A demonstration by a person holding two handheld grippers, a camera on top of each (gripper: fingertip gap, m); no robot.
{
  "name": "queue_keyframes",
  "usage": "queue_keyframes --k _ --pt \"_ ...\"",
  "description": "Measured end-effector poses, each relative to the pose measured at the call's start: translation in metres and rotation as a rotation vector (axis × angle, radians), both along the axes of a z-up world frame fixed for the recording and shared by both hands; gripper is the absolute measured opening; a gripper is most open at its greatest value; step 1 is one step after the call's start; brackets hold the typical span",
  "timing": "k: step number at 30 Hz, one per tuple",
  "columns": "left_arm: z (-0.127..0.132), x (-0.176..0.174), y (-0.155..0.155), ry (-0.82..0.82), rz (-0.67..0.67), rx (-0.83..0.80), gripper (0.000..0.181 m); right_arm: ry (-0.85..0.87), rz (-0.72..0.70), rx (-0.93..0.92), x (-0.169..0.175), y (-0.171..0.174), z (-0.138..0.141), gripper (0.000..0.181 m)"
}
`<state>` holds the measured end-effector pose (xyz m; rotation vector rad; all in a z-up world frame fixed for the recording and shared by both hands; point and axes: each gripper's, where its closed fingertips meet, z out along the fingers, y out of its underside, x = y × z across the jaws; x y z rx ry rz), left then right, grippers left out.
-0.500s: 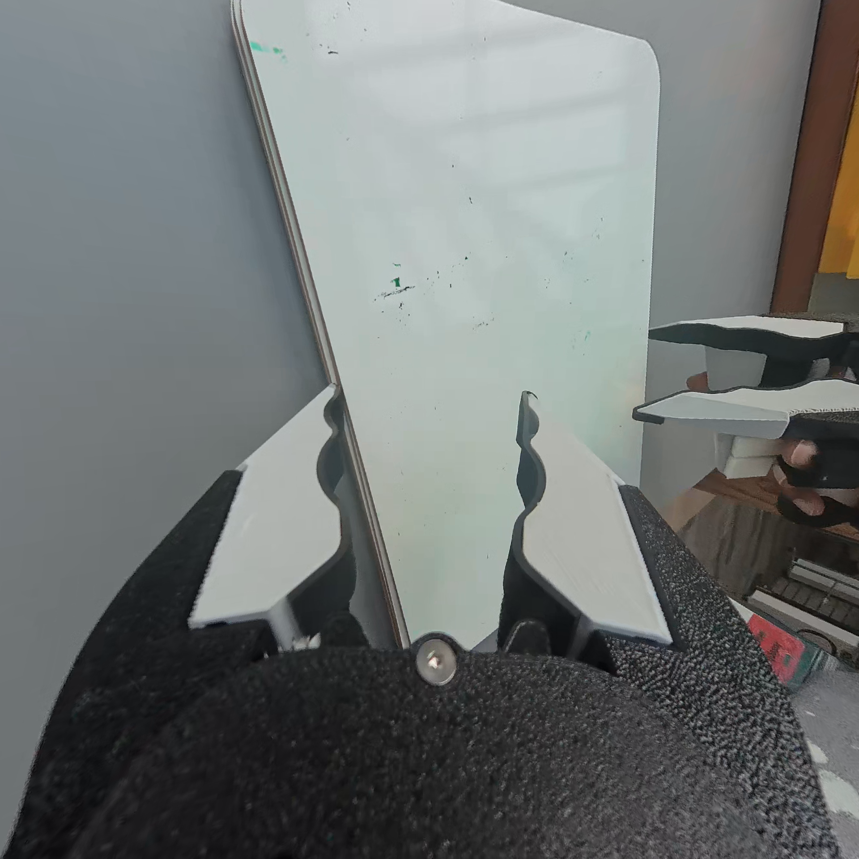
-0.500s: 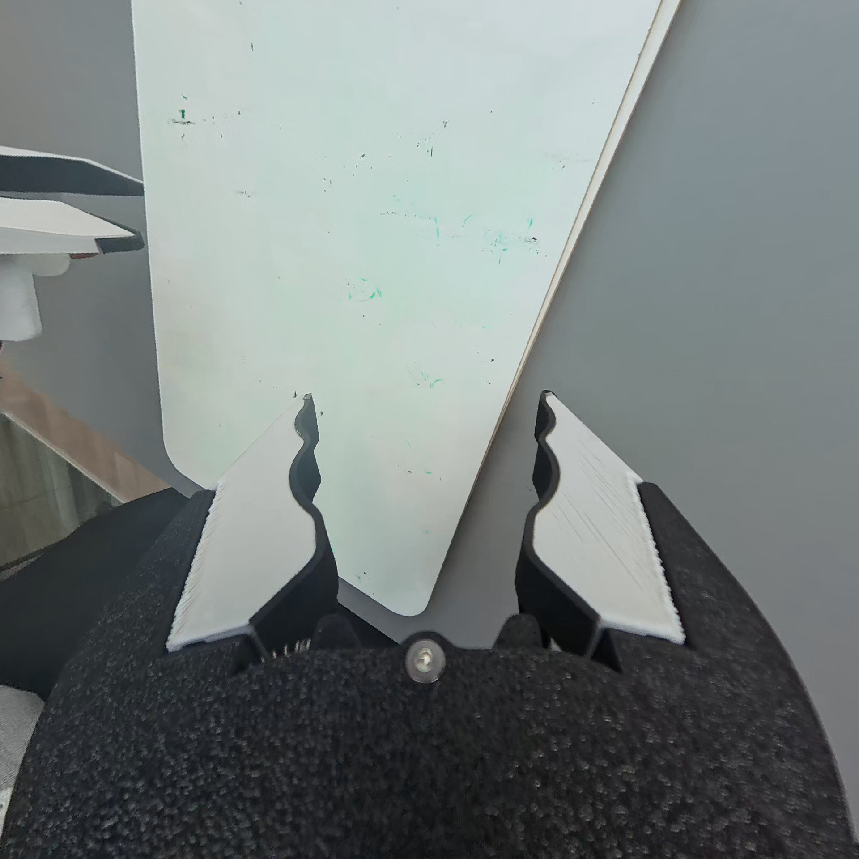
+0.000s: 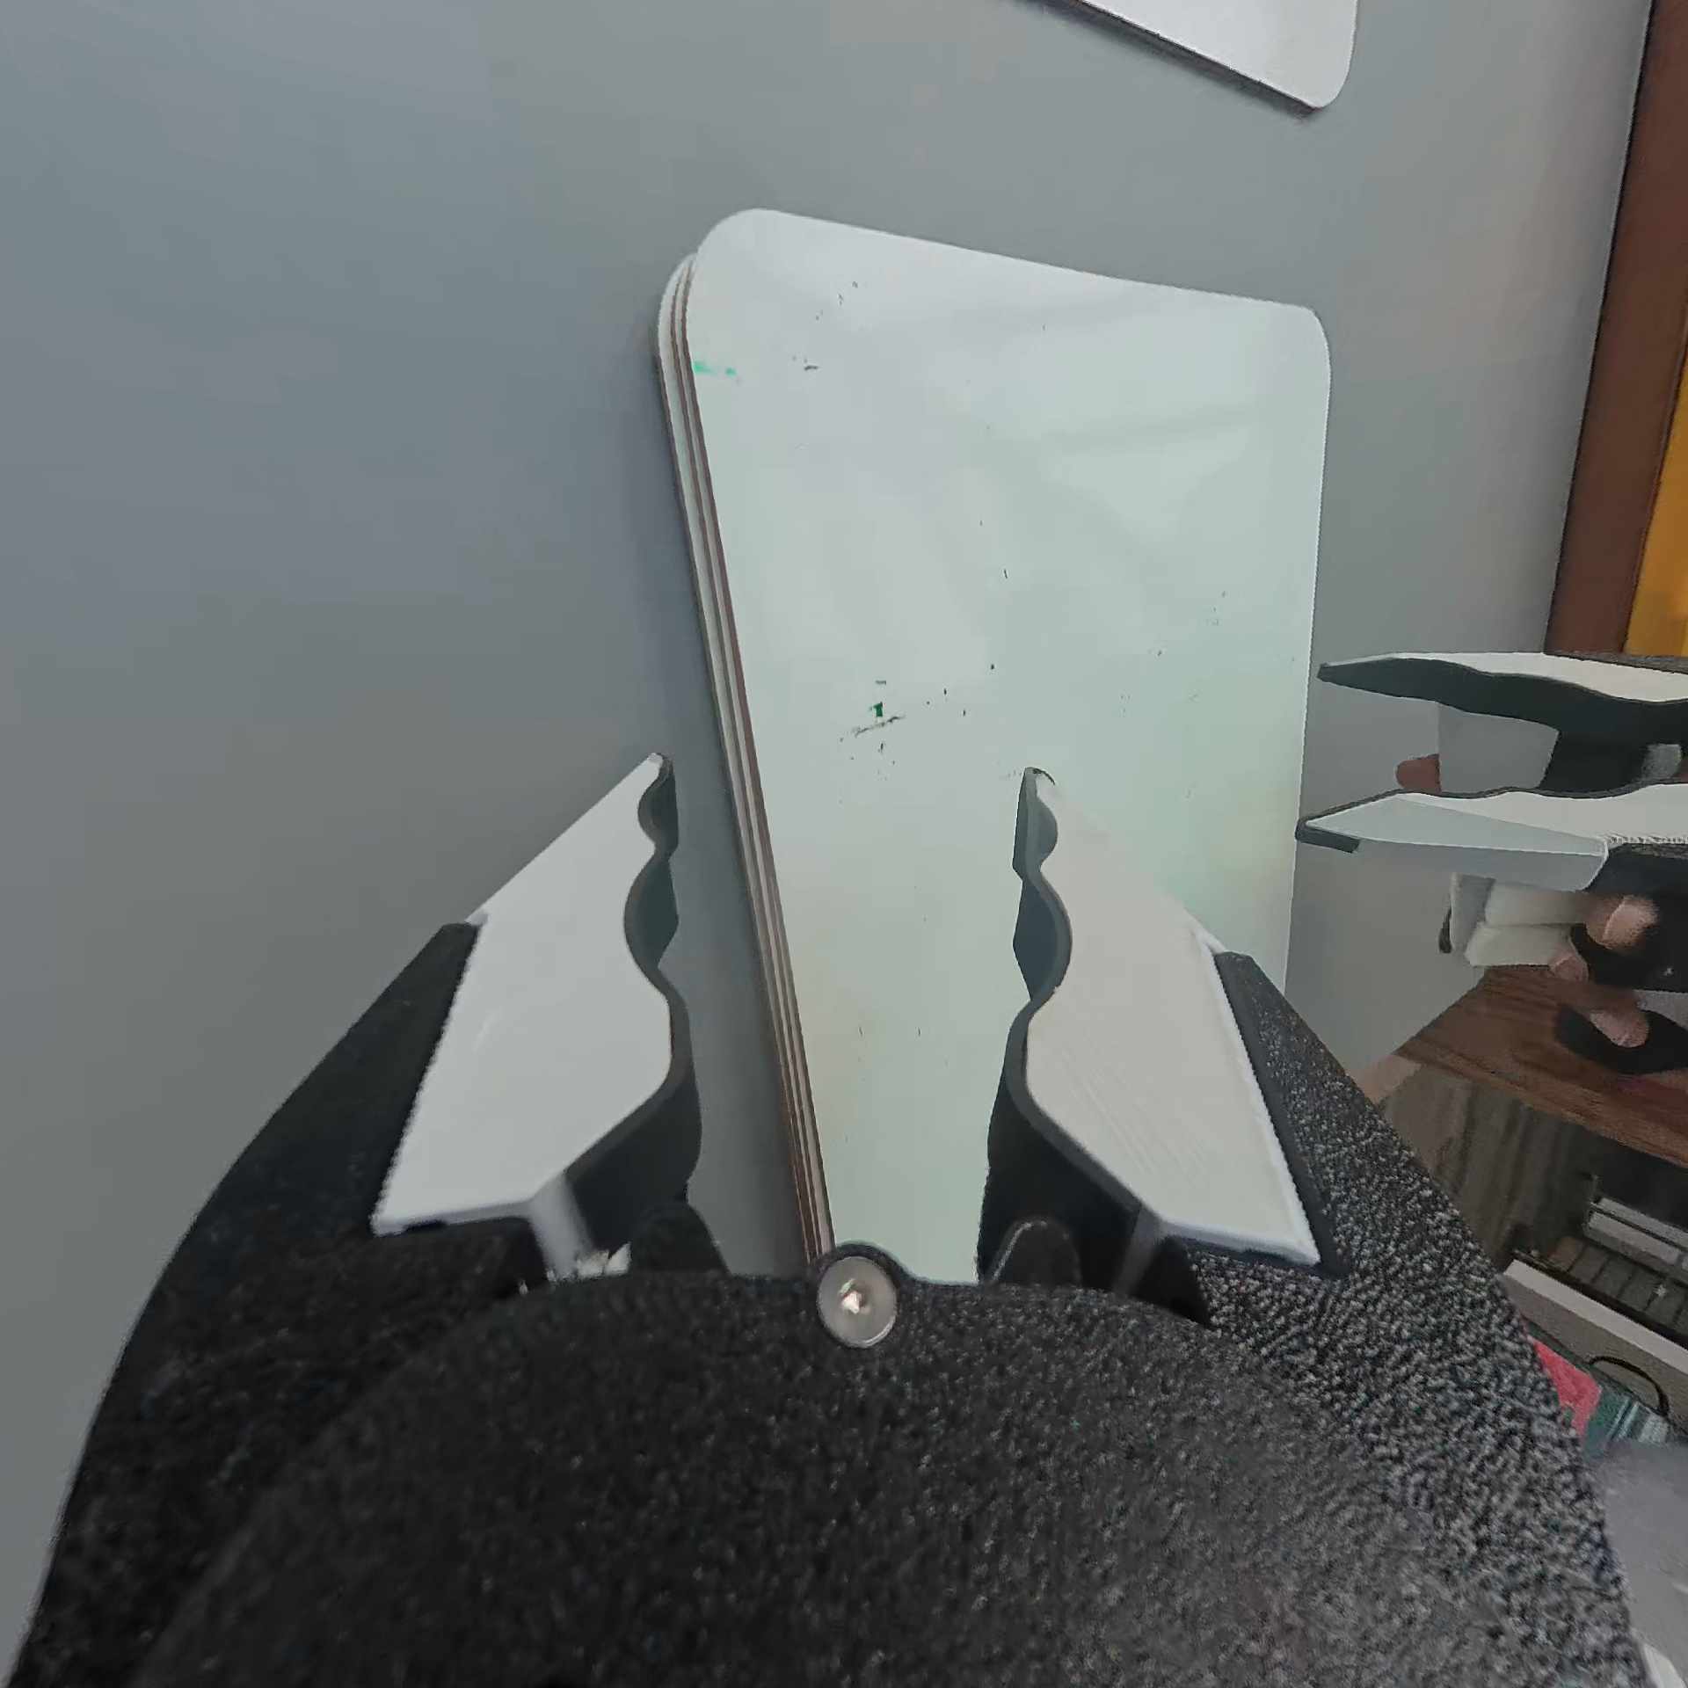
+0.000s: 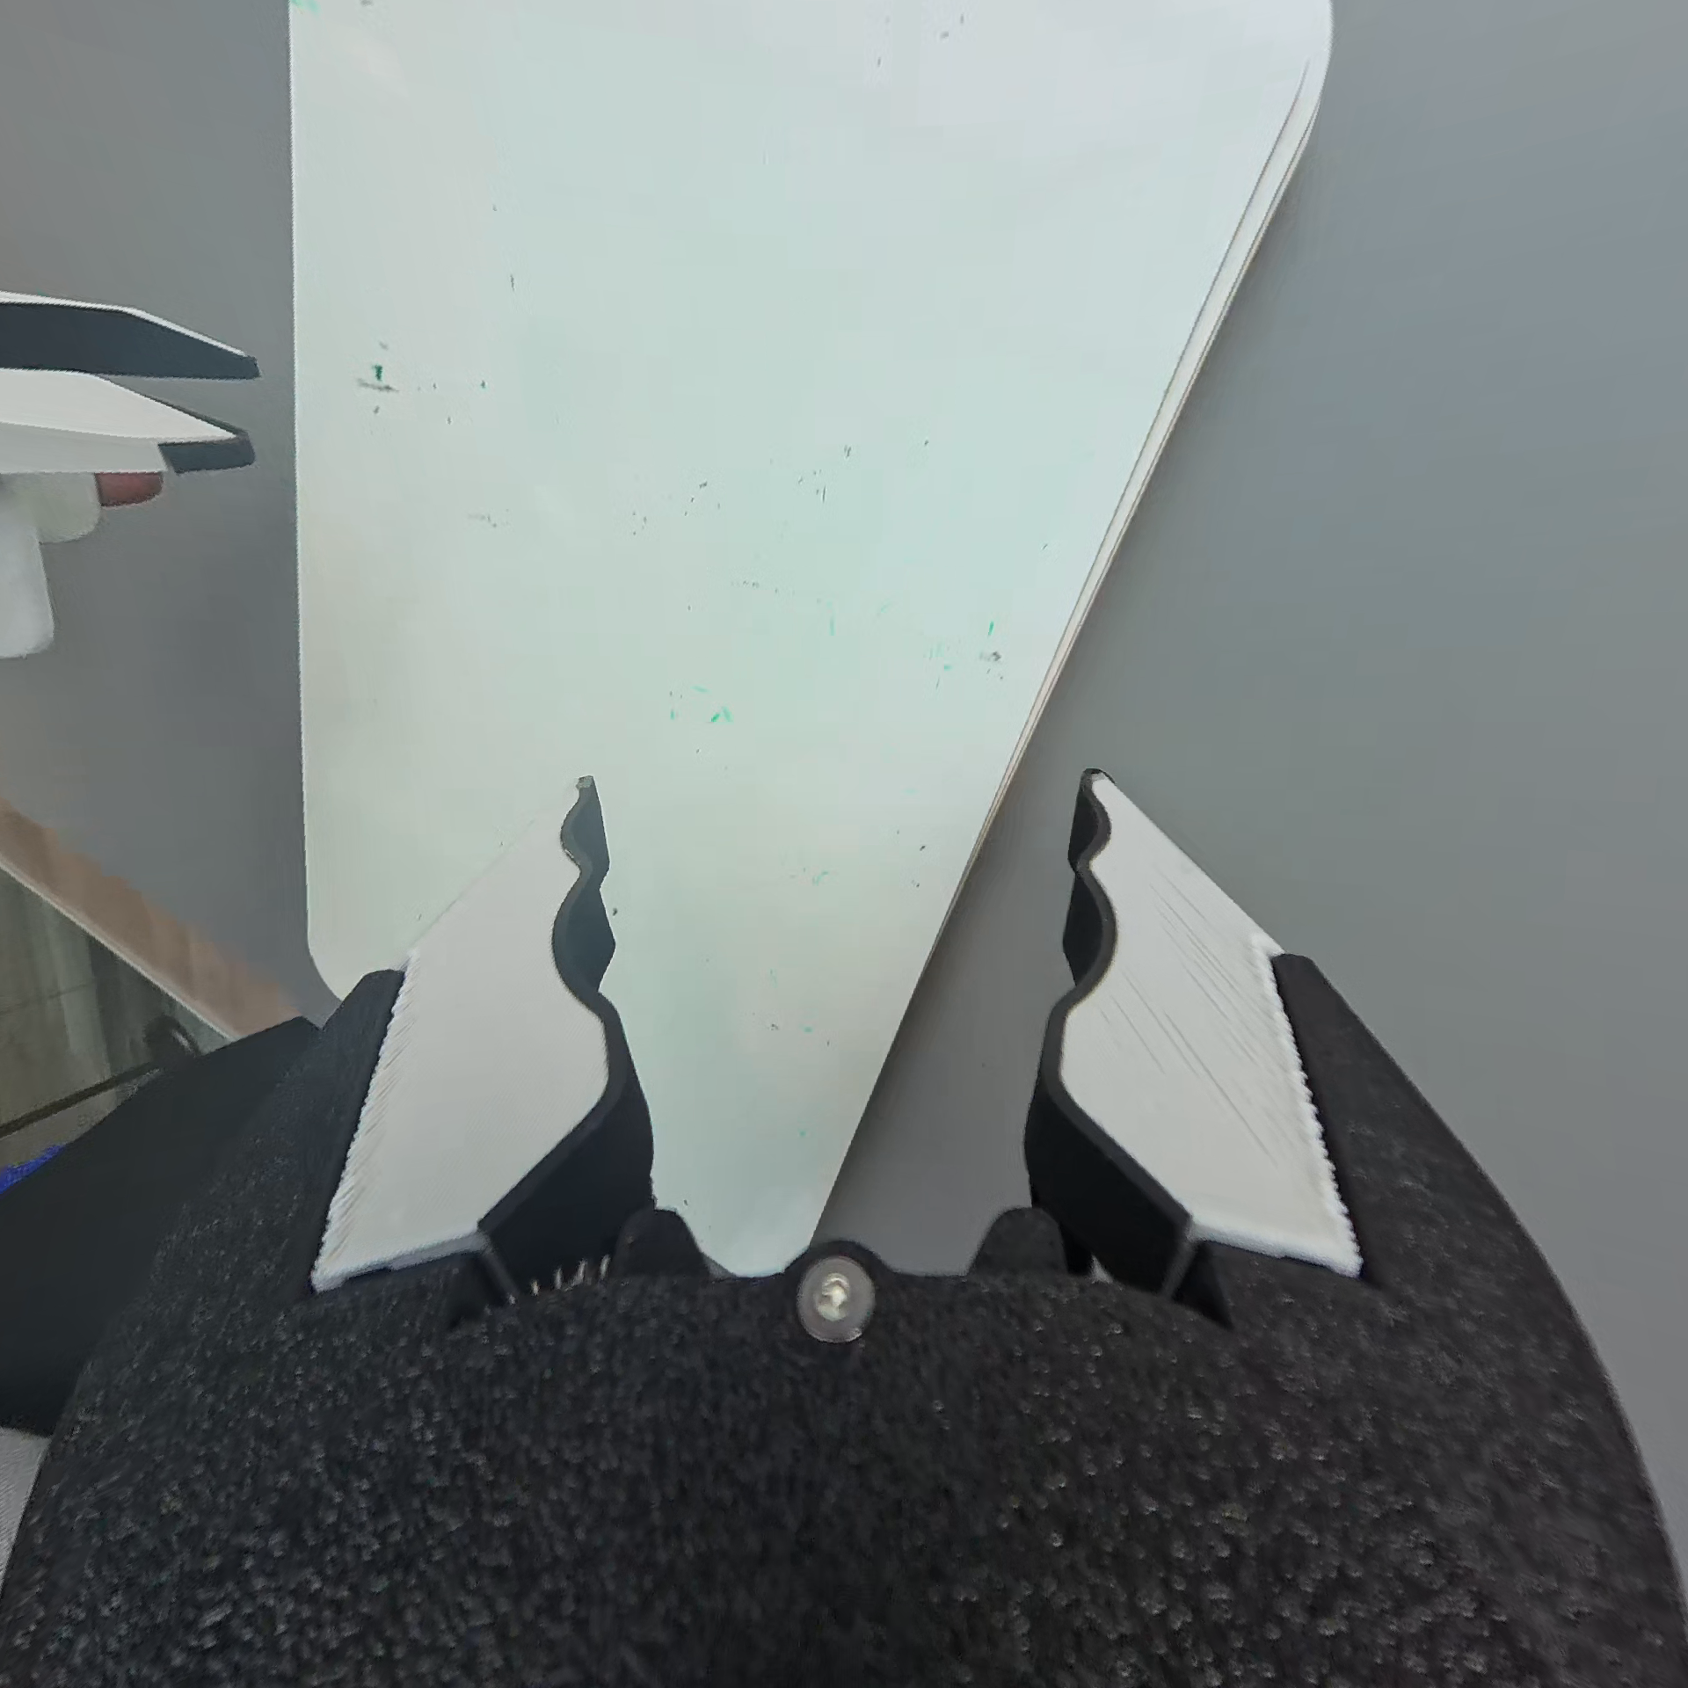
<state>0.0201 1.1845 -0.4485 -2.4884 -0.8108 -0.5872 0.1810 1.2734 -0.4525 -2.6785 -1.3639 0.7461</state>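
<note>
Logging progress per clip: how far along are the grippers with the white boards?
Done: nothing visibly. In hand: nothing; left gripper and right gripper are open, each lined up on a side edge of the white boards against the grey wall. Left: any grasp.

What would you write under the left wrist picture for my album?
Open left gripper faces a white board on a grey wall, right gripper beside it.

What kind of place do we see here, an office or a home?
Probably an office or classroom, though I cannot be sure: small white boards stacked against a grey wall, a wooden shelf to the side, and both tongs open near the boards.
</note>
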Motion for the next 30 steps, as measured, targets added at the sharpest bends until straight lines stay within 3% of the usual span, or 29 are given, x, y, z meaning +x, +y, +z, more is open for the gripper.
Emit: queue_keyframes --k 6,9,14,23,26,30 --pt "-0.006 -0.028 0.039 0.012 0.018 0.056 0.077 0.021 0.018 0.075 -0.037 0.047 -0.010 0.115" --pt "-0.007 -0.016 0.052 -0.047 -0.001 0.048 0.080 0.017 0.027 0.044 -0.050 0.042 -0.015 0.116" --pt "-0.011 -0.012 0.054 0.049 -0.049 -0.017 0.083 -0.027 0.091 0.104 -0.055 0.033 -0.020 0.127" --pt "-0.009 -0.016 0.052 0.100 -0.074 -0.043 0.077 -0.037 0.183 0.099 -0.049 0.033 -0.018 0.124" --pt "0.013 -0.021 0.037 0.079 -0.018 0.036 0.077 0.044 0.247 0.169 -0.059 0.053 0.002 0.122" --pt "0.032 0.012 -0.033 -0.029 0.100 0.056 0.075 0.152 0.552 0.212 -0.100 0.057 0.025 0.117"
